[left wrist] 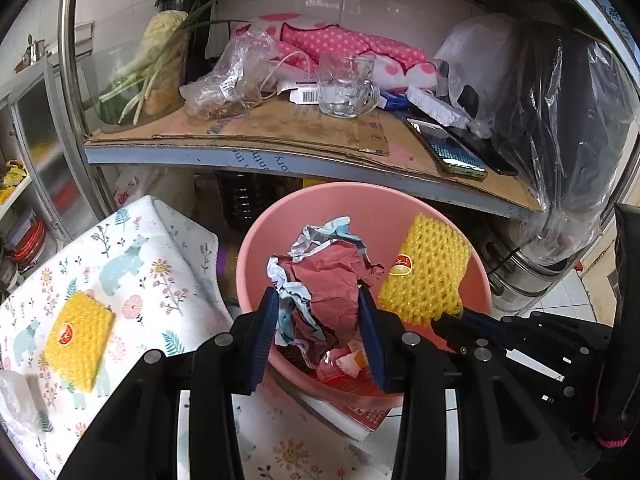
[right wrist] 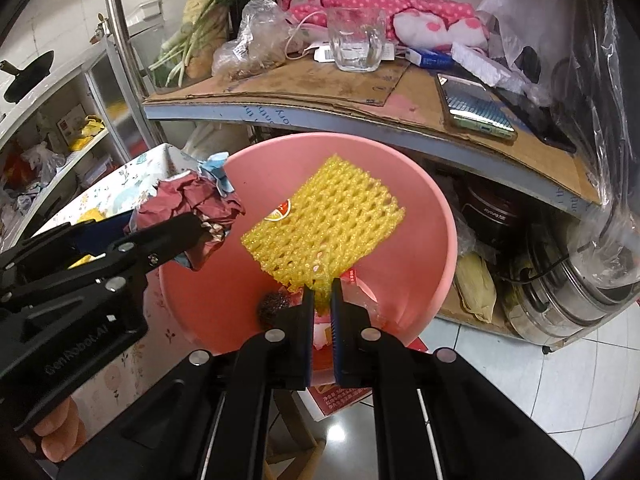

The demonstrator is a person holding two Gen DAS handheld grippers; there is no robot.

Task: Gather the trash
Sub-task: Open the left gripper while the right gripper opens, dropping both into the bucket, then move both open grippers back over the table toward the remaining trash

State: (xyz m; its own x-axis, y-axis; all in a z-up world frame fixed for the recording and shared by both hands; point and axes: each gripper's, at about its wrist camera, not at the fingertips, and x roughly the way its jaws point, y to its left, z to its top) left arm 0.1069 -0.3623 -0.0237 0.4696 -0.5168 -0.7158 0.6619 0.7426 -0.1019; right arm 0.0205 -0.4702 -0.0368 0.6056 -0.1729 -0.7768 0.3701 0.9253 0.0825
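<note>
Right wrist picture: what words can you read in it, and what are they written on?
"GenRobot.AI": black body of the left gripper.
"Joyoung", upside down: dark round cooker under the cardboard-covered shelf.
Round red sticker on the yellow foam net: too blurred.
White barcode label on that shelf: too small.
Red box under the pink plastic basin: blurred.

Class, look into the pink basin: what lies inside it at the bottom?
In the pink basin: red and orange wrappers and a dark scrubber ball. The held yellow foam net and crumpled paper hide the rest.
</note>
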